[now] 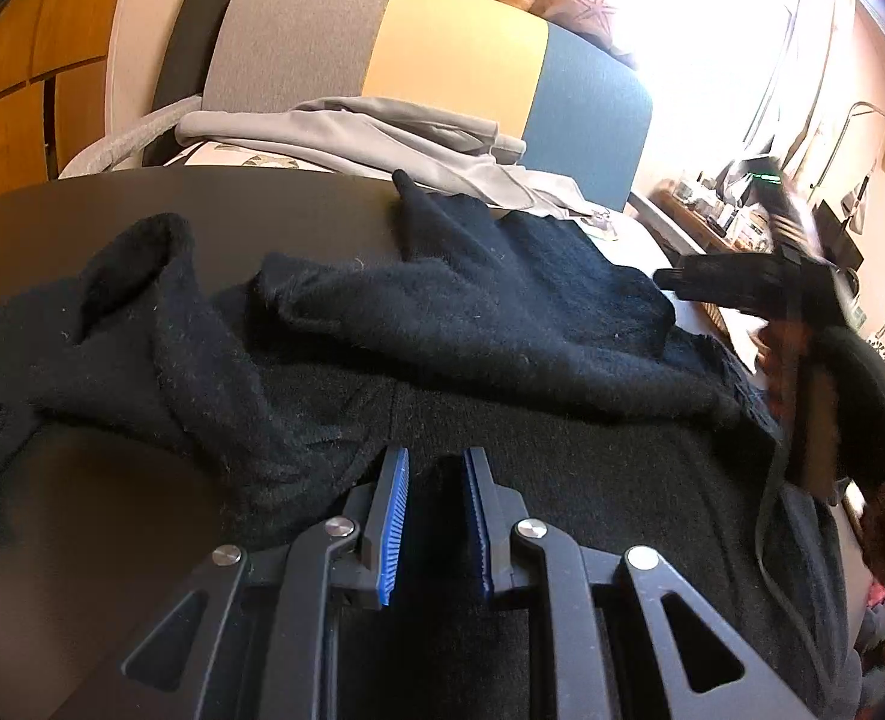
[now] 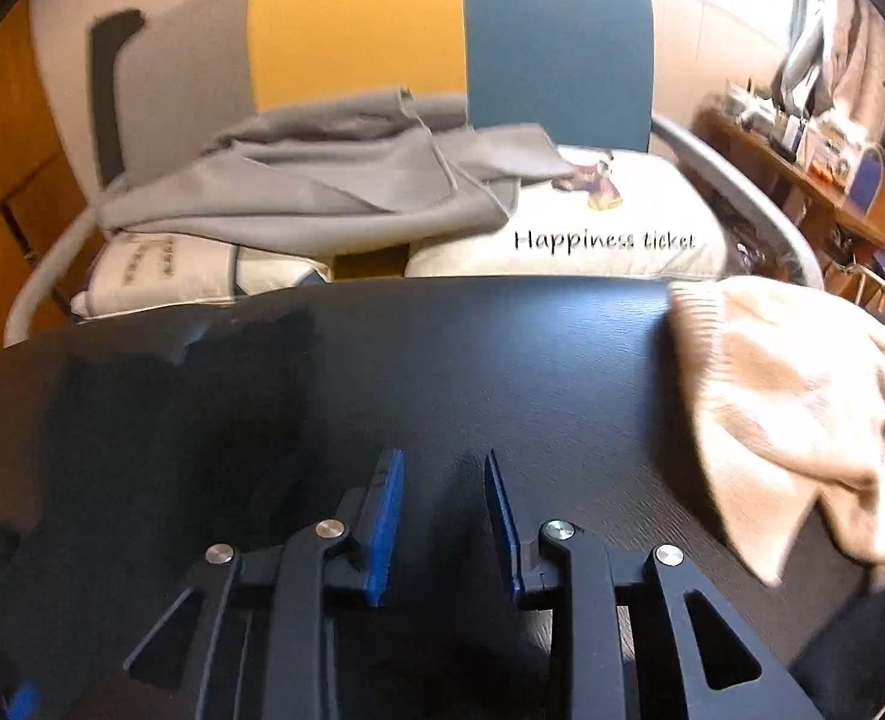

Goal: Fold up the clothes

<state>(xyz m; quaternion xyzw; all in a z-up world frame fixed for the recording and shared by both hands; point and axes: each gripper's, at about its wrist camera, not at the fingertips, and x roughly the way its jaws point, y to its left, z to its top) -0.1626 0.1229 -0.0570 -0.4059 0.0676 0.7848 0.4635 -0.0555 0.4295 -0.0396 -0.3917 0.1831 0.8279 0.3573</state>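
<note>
On the left part of the dark round table [image 1: 112,204] lies the black fuzzy knitted sweater [image 1: 442,324], crumpled, one sleeve thrown across the body, and my left gripper [image 1: 436,516] has its blue pads closed on a fold of the near hem. It is soft, limp and rather light, so I think it will sag and is best taken at hem or shoulder edges. My right gripper [image 2: 442,522], near the right edge beside a beige knitted garment [image 2: 802,420], stands partly open and holds nothing.

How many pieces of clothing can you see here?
3: a black sweater spread on the dark table, a beige knit garment at the table's right edge, a grey garment on the chair behind. More may be hidden.
</note>
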